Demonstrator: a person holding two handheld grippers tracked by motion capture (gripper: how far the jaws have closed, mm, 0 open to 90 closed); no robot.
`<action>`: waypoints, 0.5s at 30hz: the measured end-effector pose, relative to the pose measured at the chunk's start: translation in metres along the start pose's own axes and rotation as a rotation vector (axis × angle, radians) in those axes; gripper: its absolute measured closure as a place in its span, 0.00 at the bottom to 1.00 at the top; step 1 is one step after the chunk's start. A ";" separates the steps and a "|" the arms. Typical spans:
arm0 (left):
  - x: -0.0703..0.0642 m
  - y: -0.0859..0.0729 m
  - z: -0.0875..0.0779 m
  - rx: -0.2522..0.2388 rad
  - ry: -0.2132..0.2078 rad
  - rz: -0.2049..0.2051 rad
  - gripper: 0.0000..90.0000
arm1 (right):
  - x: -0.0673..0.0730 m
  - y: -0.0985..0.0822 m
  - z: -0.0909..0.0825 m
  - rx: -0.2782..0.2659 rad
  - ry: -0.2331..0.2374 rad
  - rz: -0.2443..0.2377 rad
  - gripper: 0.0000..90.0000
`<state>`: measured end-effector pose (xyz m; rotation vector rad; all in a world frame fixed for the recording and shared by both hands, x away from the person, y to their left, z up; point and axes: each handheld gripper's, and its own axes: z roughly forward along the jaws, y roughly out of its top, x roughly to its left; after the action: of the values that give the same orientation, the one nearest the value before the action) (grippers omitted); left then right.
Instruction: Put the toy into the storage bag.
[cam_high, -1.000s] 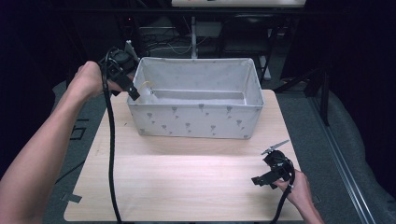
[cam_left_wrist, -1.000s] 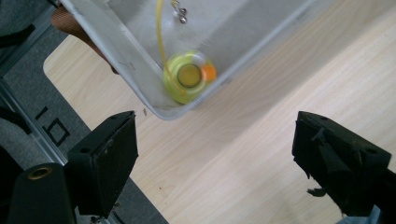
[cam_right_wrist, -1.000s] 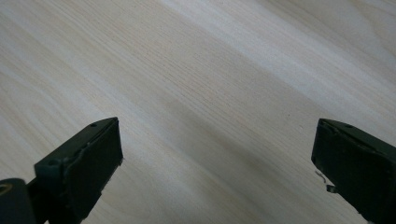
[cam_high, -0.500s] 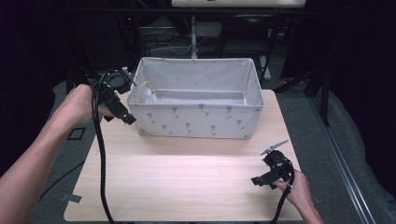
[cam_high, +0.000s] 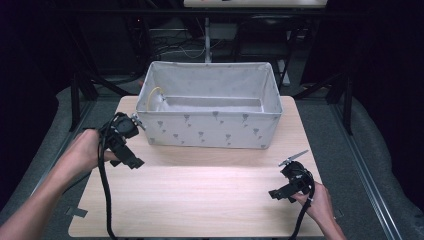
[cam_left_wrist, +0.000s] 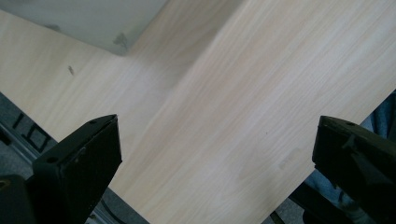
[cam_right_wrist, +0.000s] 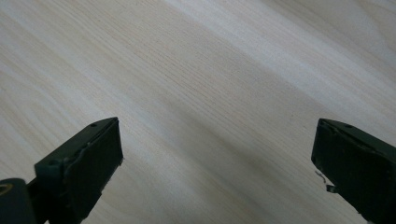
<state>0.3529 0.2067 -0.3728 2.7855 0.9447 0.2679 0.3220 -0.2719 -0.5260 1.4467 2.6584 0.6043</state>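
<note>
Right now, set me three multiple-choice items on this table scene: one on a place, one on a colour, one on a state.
1. Where does the fabric bin stand on the wooden table?
A. at the far side
B. at the near edge
C. hanging off the right side

2. What colour is the thin looped thing at the bin's inner left wall?
A. red
B. yellow
C. blue

3. How do the jaws of the left tool stand?
A. shut on a cloth
B. shut with nothing between them
C. wide open over bare wood

Answers: 1 A, the high view shows the bin beyond both hands; 2 B, a yellow loop shows against the grey lining; 3 C, the left gripper view shows both jaws far apart, having just been opening, with nothing between them.
</note>
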 end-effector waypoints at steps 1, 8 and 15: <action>-0.002 -0.003 0.005 0.008 0.000 0.000 0.01 | 0.000 0.000 0.000 0.001 0.000 0.000 0.02; -0.012 -0.028 0.047 0.014 -0.016 -0.028 0.00 | 0.000 0.000 0.001 0.013 -0.009 -0.011 0.02; -0.021 -0.057 0.093 -0.007 -0.039 -0.105 0.00 | 0.000 0.000 0.001 0.015 -0.001 -0.014 0.02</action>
<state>0.3245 0.2274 -0.4782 2.7129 1.0746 0.2007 0.3227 -0.2716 -0.5273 1.4308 2.6759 0.5832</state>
